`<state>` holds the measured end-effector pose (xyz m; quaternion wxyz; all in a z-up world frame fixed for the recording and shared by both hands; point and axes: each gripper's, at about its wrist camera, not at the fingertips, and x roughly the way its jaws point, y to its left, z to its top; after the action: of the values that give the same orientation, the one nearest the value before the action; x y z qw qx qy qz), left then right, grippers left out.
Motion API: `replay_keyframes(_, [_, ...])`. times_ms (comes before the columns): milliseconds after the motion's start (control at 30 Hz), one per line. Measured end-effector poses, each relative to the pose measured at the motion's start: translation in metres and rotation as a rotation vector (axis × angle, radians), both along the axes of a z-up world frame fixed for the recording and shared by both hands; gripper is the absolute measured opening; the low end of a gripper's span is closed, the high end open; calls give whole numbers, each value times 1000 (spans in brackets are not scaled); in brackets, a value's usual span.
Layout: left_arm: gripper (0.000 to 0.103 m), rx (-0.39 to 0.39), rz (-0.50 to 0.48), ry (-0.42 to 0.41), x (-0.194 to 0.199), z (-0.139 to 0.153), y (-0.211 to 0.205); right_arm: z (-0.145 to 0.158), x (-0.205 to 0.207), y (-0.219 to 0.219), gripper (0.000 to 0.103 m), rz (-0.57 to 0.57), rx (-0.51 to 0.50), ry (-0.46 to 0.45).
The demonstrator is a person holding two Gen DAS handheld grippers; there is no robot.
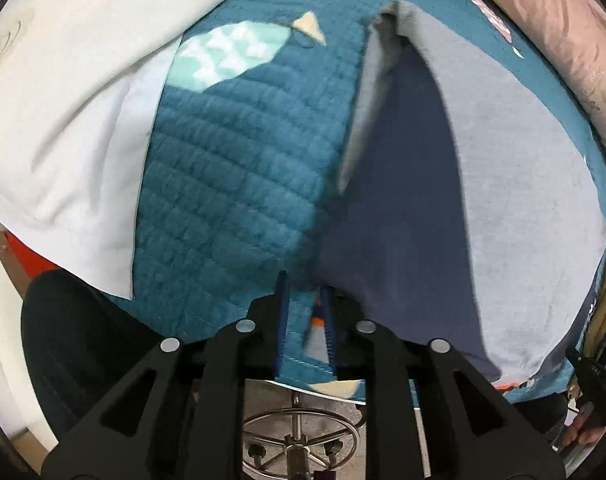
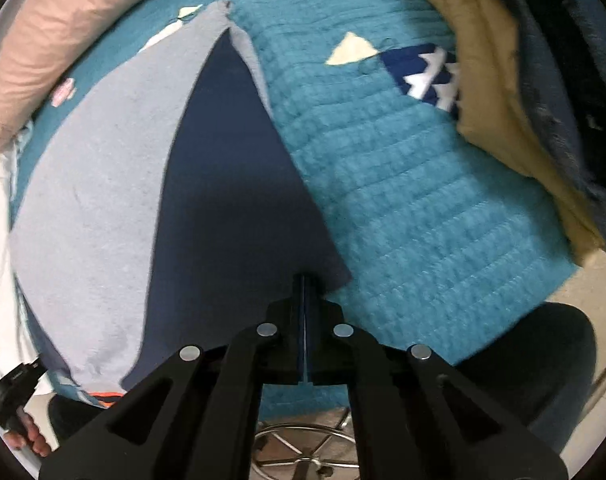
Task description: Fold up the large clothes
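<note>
Here the right gripper (image 2: 307, 280) fingers pinch the grey garment (image 2: 103, 200) corner — left gripper (image 1: 305, 292) fingers slightly parted, empty.

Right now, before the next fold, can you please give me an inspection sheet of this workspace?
Surface: teal quilted blanket, mostly bare in the middle.
Job's things: grey-blue garment lying on the blanket, its darker layer running to the right gripper.
Clutter: white cloth, pink bedding, tan and dark blue clothes.
Grippers: left gripper slightly open, nothing clearly pinched; right gripper shut at the garment's edge.
Cables: nothing seen.
Surroundings: stool base below.
</note>
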<state>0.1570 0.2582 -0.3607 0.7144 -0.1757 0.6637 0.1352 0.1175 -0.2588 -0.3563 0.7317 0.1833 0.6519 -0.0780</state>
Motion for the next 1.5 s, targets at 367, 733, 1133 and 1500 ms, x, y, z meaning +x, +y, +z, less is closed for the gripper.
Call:
replay_keyframes(367, [17, 27, -8, -130, 9, 49, 0, 37, 18, 16, 6, -24, -13, -49])
replay_keyframes(733, [18, -52, -196, -191, 143, 58, -65, 70, 116, 92, 6, 178, 99, -191])
replay_keyframes(1133, [12, -9, -134, -86, 172, -3, -38, 29, 150, 70, 7, 200, -96, -90])
replay_keyframes(1500, [42, 82, -202, -23, 185, 0, -78, 22, 133, -3, 36, 48, 43, -41])
